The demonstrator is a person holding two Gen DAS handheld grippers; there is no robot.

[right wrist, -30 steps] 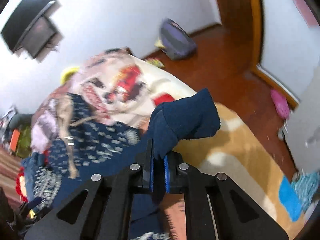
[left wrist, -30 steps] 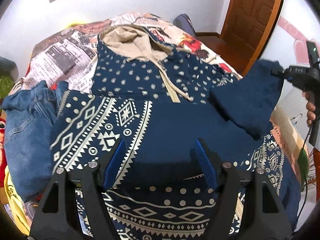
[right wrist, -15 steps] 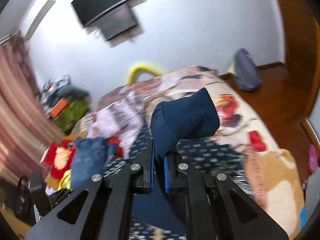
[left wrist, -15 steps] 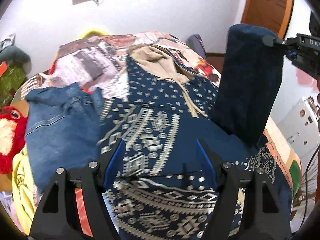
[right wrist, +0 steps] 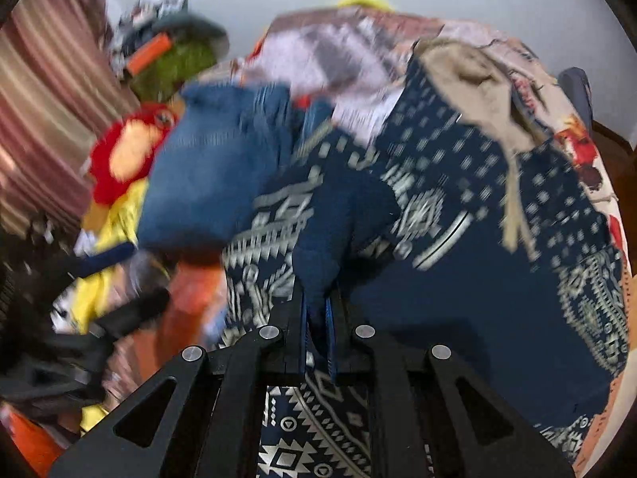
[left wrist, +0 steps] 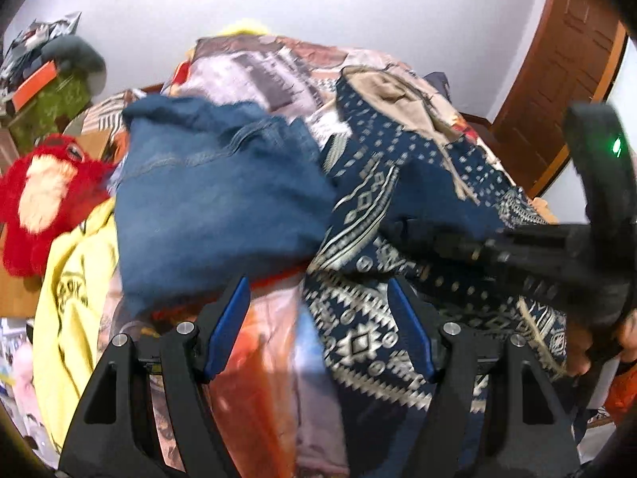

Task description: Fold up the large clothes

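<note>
While our right claw (right wrist: 316,310) pinches the sleeve (right wrist: 342,215) over the hoodie (right wrist: 497,199) on the bed (left wrist: 278,67), at three o'clock of the jeans (left wrist: 207,199), our left claw (left wrist: 318,330) gapes empty, so most folding is left.

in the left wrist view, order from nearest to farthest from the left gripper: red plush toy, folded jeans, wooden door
1. folded jeans, just beyond the left gripper, slightly left
2. red plush toy, far left
3. wooden door, back right by the wall

Ahead of my grippers stands a white wall (left wrist: 398,4); a wooden door (left wrist: 557,79) is off right, striped curtains (right wrist: 43,91) left.
</note>
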